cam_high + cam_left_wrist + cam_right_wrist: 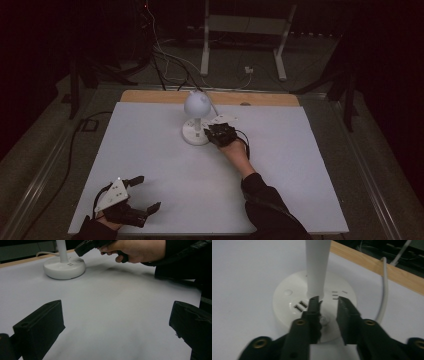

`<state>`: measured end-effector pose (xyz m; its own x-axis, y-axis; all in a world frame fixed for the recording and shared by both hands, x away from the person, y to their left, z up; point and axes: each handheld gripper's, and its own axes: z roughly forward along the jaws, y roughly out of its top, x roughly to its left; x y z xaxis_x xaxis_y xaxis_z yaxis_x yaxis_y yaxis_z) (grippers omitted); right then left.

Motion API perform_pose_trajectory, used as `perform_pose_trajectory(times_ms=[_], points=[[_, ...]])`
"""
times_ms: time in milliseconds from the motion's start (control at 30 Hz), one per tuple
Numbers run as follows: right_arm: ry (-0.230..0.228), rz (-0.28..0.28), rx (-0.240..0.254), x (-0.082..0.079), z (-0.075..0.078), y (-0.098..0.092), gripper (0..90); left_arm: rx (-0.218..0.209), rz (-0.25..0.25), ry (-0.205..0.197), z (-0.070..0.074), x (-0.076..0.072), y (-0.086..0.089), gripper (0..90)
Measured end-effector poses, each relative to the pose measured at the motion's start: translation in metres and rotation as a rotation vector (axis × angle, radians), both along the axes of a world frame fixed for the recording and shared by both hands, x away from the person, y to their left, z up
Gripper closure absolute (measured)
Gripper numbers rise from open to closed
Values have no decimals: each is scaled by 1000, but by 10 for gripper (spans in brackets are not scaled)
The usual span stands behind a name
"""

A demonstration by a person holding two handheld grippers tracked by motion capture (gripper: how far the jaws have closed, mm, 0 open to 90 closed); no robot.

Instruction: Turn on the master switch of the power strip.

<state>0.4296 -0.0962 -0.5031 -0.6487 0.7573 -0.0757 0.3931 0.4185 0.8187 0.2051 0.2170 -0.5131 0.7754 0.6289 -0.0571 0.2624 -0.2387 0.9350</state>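
1. White lamp (196,116) stands toward the far middle of the tabletop (150,155), its round base (294,300) flat on the pale sheet and its globe head (197,103) up on a slim stem (317,265).
2. I have the right hand-held gripper (328,305) over the near side of that base, its jaws parted by a narrow gap with nothing between them. In the right gripper view the jaw tips sit just in front of the foot of the stem, above the base's top face.
3. I can see two USB sockets (300,305) on the base just left of the jaws, and a white cord (384,290) running off toward the wooden edge (372,263) of the tabletop.
4. My left hand-held gripper (141,195) rests near the front left corner, well apart from the lamp, jaws spread wide and empty.
5. From the left gripper view I see the right hand (135,250) reaching in beside the base.
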Motion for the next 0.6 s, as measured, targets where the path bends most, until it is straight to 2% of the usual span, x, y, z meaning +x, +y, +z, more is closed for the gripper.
perform_pose_trajectory(times_ms=[67, 200, 467, 600], points=[[0, -4, 6, 1, 0, 0, 811, 1, -2, 0, 0, 0, 0, 2], [-7, -18, -16, 3, 0, 1, 900, 1, 0, 1, 0, 0, 0, 2], [10, 11, -20, 4, -3, 3, 900, 4, 0, 3, 0, 0, 0, 2], [26, 8, -25, 5, -5, 6, 900, 7, 0, 3, 0, 0, 0, 2]])
